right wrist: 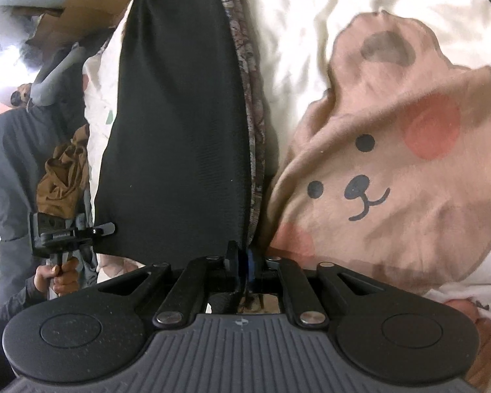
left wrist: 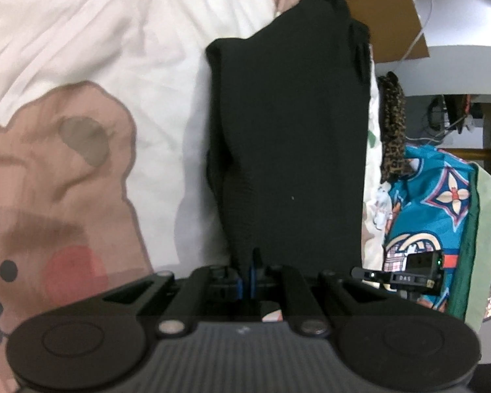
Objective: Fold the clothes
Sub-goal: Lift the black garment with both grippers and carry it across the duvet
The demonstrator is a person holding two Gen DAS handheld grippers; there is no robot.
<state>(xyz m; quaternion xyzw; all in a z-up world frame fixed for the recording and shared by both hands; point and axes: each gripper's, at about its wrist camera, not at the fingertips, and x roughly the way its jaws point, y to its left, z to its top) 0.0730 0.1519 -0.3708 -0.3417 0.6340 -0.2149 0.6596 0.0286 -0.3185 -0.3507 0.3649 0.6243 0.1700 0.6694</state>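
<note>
Nearest each wrist camera, a black claw is pinched nearly closed on the hem of the same black garment (left wrist: 288,137). The left claw (left wrist: 247,281) grips one lower corner, its blue-padded fingers pressed together with the dark cloth between them. The right claw (right wrist: 242,263) clamps the other lower edge, where a mottled grey-brown lining (right wrist: 252,104) shows along the fold. Between them the garment hangs taut as a long, flat, finely ribbed panel above the bed. Beneath it lies a rumpled cream bedsheet (left wrist: 91,32) printed with a large tan bear face (right wrist: 396,170) with pink cheeks. Farther off sit a teal patterned cloth (left wrist: 442,203), a leopard-print strip (left wrist: 392,124), a crumpled brown garment (right wrist: 65,177) and cardboard (left wrist: 389,9).
</note>
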